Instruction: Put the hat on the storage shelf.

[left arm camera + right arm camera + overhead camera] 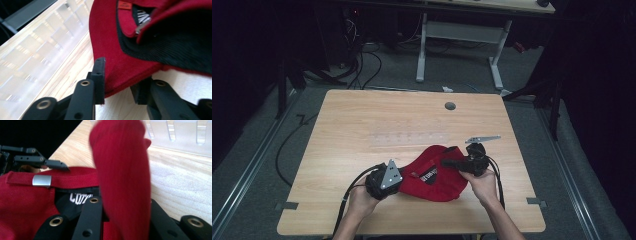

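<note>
Fingers point(98, 75) of both grippers are clamped on one red cap point(437, 175).
Left gripper point(384, 181) is seen at nine o'clock, right gripper point(472, 159) at two o'clock, on one table point(362, 120).

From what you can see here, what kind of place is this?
Probably a lab or recording workspace: a lone wooden table on grey carpet, cables trailing across the floor, dark curtains around, and a red cap held between the left gripper and right gripper.

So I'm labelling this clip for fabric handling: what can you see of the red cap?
The red cap lies on the wooden table, near its front edge, inside turned up. It looks like soft cotton with black lining, a white-lettered label and a back strap with a silver buckle. The left gripper clamps one edge; the right gripper pinches a raised fold.
</note>
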Demonstrator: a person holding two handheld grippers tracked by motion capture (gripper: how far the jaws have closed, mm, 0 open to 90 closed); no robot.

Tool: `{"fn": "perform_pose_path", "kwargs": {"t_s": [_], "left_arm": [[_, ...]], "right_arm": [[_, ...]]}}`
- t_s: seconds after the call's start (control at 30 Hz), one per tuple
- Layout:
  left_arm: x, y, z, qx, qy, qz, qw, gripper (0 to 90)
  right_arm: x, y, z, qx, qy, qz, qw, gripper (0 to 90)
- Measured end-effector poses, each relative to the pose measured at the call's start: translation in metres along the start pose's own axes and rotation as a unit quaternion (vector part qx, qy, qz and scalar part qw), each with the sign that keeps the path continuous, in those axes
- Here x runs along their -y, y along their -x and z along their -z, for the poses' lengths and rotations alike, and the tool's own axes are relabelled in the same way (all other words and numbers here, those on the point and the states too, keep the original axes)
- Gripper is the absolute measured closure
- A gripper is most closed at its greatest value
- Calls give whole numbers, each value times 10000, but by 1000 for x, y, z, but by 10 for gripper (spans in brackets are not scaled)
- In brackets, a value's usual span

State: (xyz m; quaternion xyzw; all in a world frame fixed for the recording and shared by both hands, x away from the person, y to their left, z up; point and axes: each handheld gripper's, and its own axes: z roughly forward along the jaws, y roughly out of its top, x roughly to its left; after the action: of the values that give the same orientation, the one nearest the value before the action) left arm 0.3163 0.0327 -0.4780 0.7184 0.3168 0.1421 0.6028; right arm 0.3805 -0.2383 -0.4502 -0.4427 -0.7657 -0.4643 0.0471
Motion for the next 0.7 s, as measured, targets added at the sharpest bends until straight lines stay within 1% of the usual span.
{"fn": "perform_pose_path", "kwargs": {"t_s": [0.07, 0.13, 0.17, 0.23, 0.27, 0.33, 0.37, 0.4, 0.43, 0.47, 0.53, 0.6, 0.63, 0.7], "left_arm": [[-2, 2, 1, 80, -26, 29, 10000, 743], [-3, 4, 2, 174, -122, -20, 9998, 764], [-3, 4, 2, 174, -122, -20, 9998, 773], [-4, 5, 4, 223, -164, -29, 9996, 781], [-5, 6, 4, 235, -146, -1, 9996, 794], [-6, 7, 6, 270, -201, -54, 9994, 800], [-6, 8, 7, 293, -224, -88, 9993, 813], [-6, 9, 7, 318, -236, -102, 9992, 813], [-6, 11, 8, 389, -273, -117, 9988, 828], [-6, 11, 8, 389, -273, -117, 9988, 834], [-5, 14, 9, 459, -320, -131, 9983, 839], [-5, 14, 10, 498, -332, -149, 9981, 847], [-6, 14, 11, 503, -335, -160, 9980, 849], [-6, 14, 13, 471, -321, -148, 9983, 852]], "right_arm": [[-1, 2, 1, -44, 56, -21, 10000, 789], [-1, 3, 0, -93, 68, -71, 9999, 759], [-1, 3, 0, -93, 68, -71, 9999, 759], [-1, 4, 0, -164, 89, -133, 9997, 730], [-2, 6, 0, -264, 153, -206, 9993, 701], [-2, 6, 0, -295, 184, -243, 9991, 694], [-3, 7, 0, -307, 238, -262, 9989, 662], [-3, 7, 0, -307, 238, -262, 9989, 662], [-4, 10, 1, -319, 326, -346, 9984, 605], [-4, 10, 1, -319, 326, -346, 9984, 605], [-4, 12, 4, -286, 461, -428, 9976, 568], [-7, 14, 10, -210, 661, -479, 9964, 533], [-9, 14, 15, -112, 800, -484, 9956, 514], [-12, 15, 22, -21, 987, -453, 9941, 494]]}}
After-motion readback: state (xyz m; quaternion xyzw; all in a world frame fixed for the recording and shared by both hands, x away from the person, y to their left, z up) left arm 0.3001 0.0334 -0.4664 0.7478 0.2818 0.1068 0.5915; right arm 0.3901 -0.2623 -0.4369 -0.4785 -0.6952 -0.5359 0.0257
